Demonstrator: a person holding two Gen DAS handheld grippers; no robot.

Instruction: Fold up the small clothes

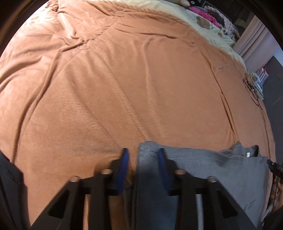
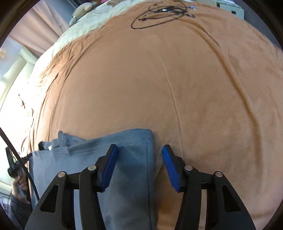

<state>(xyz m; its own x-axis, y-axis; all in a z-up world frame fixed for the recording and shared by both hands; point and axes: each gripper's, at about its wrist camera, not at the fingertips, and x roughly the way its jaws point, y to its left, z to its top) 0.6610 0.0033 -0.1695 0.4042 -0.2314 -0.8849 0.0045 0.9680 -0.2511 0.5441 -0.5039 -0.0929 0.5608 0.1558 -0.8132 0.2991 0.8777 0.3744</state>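
A grey garment lies flat on the brown blanket, its collar and label toward the right in the left wrist view. My left gripper straddles the garment's left edge: the right pad rests over the cloth, the left pad over the blanket, and a gap shows between them. In the right wrist view the grey garment sits at lower left on the brown blanket. My right gripper stands open astride its right hemmed edge, with its left pad over the cloth and its right pad over the blanket.
Black cables lie coiled on the far blanket, also seen as black cables. Cream bedding and pink clothes lie beyond. A plush toy lies at the far edge. A person's hand shows at left.
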